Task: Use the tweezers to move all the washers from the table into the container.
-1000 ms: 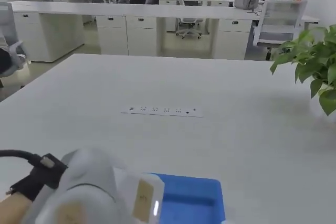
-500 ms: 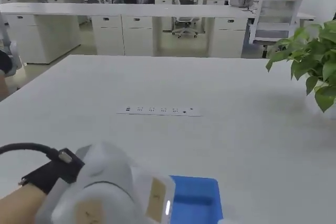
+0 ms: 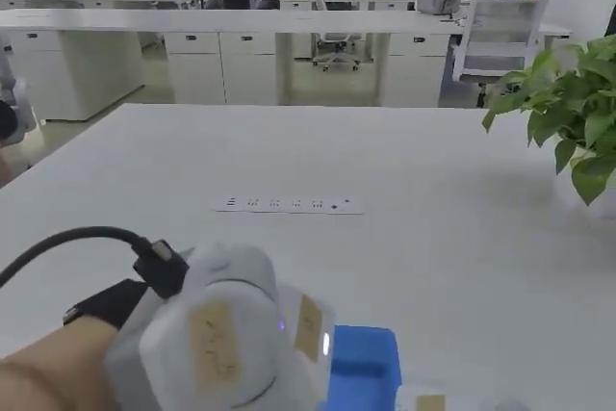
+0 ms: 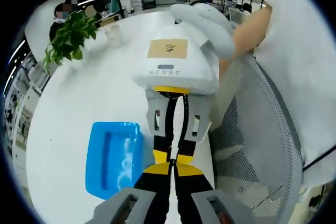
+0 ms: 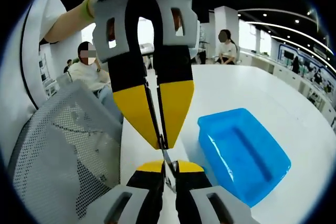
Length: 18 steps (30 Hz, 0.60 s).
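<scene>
Two tools meeting tip to tip, tweezers between them.
Left tool [image 4: 173,169] narrow, jaws pinched on the tweezers [image 5: 168,177]; right tool [image 5: 167,167] likewise narrow, its jaws closed on the same tweezers' other end. Blue container [image 5: 241,150] stands on the white counter [image 5: 252,85], just beside both tools.

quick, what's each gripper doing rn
left gripper: closed on the tweezers
right gripper: closed, it seems on the same tweezers, tip to tip with the left
</scene>
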Each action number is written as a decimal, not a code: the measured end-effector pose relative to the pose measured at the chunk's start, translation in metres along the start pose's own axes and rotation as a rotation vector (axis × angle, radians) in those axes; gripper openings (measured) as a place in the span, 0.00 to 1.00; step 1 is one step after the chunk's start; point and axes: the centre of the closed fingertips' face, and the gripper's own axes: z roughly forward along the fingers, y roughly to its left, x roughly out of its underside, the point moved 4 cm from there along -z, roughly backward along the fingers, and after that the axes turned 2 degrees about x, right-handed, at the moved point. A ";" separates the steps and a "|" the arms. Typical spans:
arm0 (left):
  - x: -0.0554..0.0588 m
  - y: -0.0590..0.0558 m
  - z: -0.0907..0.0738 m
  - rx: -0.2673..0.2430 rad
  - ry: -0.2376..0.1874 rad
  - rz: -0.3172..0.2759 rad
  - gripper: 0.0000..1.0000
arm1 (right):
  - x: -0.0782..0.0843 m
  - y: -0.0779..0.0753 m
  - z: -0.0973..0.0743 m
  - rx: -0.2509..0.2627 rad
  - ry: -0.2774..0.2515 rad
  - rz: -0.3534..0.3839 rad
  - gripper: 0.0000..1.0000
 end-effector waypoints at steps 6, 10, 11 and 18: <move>0.011 0.005 -0.016 -0.110 -0.341 -0.353 0.27 | 0.001 -0.008 -0.006 -0.010 -0.021 0.092 0.03; 0.034 -0.003 -0.027 -0.231 -0.431 -0.445 0.41 | 0.002 -0.008 -0.006 -0.010 -0.025 0.115 0.03; 0.041 -0.008 -0.029 -0.264 -0.451 -0.469 0.43 | 0.002 -0.007 -0.005 -0.010 -0.023 0.118 0.03; 0.061 -0.026 -0.039 -0.464 -0.588 -0.568 0.48 | 0.003 -0.005 -0.005 0.005 -0.012 0.116 0.02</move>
